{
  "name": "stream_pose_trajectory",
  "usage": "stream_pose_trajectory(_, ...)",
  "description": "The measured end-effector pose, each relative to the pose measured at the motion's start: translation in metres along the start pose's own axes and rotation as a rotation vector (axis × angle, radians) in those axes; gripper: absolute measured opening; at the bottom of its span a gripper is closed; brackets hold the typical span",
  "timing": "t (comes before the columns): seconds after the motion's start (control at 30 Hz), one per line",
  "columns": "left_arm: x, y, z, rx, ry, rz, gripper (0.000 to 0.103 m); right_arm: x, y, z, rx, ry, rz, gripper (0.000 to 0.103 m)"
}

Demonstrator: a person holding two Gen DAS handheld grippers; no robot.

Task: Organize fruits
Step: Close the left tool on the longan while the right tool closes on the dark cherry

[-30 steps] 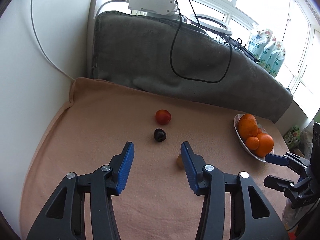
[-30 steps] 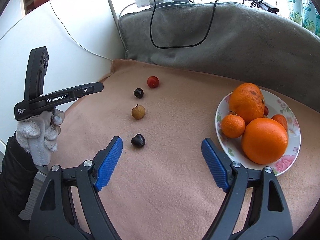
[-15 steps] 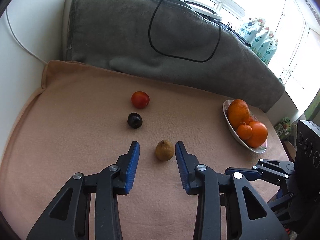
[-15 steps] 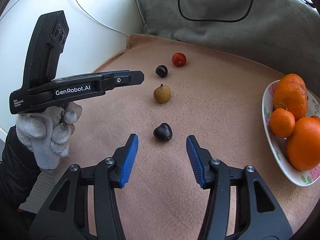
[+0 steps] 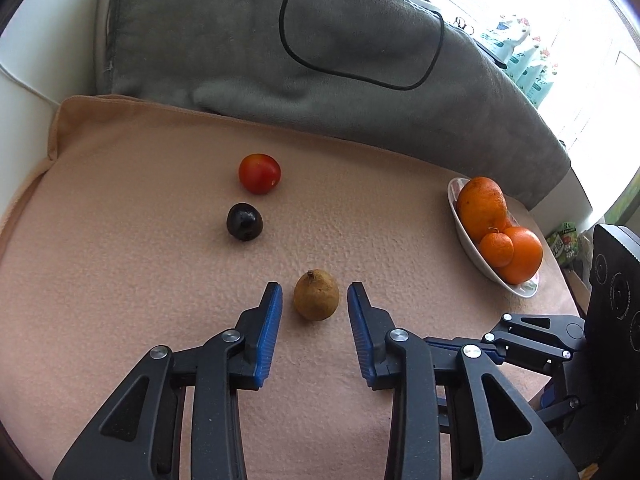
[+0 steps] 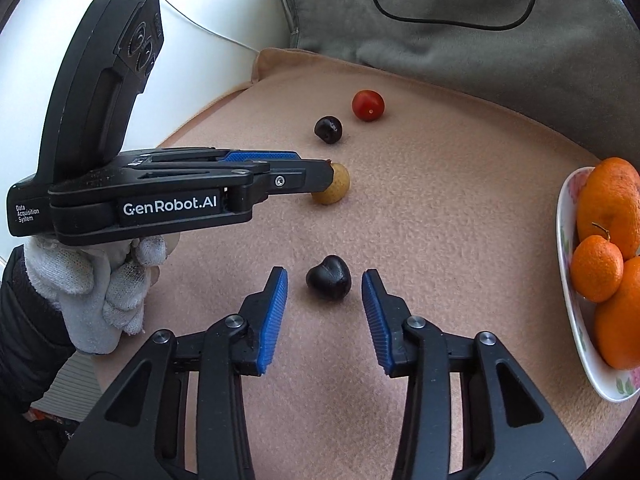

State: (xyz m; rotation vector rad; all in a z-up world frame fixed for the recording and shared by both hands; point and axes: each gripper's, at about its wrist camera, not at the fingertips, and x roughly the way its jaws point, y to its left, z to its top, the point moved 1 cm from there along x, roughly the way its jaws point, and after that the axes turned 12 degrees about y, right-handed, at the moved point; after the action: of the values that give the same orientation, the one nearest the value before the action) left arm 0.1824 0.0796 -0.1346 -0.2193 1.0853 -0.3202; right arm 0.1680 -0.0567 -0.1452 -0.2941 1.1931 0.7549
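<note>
Right wrist: tomato (image 6: 368, 105), dark cherry (image 6: 328, 129), cable (image 6: 452, 20)

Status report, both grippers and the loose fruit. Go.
Left gripper open, closing round tan fruit. Right gripper open, closing round dark fruit. No contact yet. Path clear.

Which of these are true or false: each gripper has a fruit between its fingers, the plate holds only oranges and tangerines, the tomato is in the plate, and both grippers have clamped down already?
1. The left gripper brackets the tan longan. True.
2. The right gripper brackets a dark cherry. True.
3. The cherry tomato lies in the floral plate. False: it lies on the blanket.
4. Both grippers are clamped on fruit. False: jaws have been closing, with gaps left.
</note>
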Motion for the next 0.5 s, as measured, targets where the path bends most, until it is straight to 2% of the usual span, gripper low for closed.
stream_pose_trajectory(0.33,0.012,0.002,0.003,0.007,0.029,0.009,0.03,0.003,0.002,0.004,-0.006,0.016,-0.007,0.035)
stream_pose_trajectory(0.4,0.013,0.001,0.003,0.011,0.032,0.006,0.029,0.004,0.001,0.005,-0.005,0.022,-0.01,0.032)
stream_pose_trajectory(0.5,0.015,0.0,0.004,0.014,0.034,0.0,0.025,0.006,0.0,0.007,-0.002,0.026,-0.012,0.029)
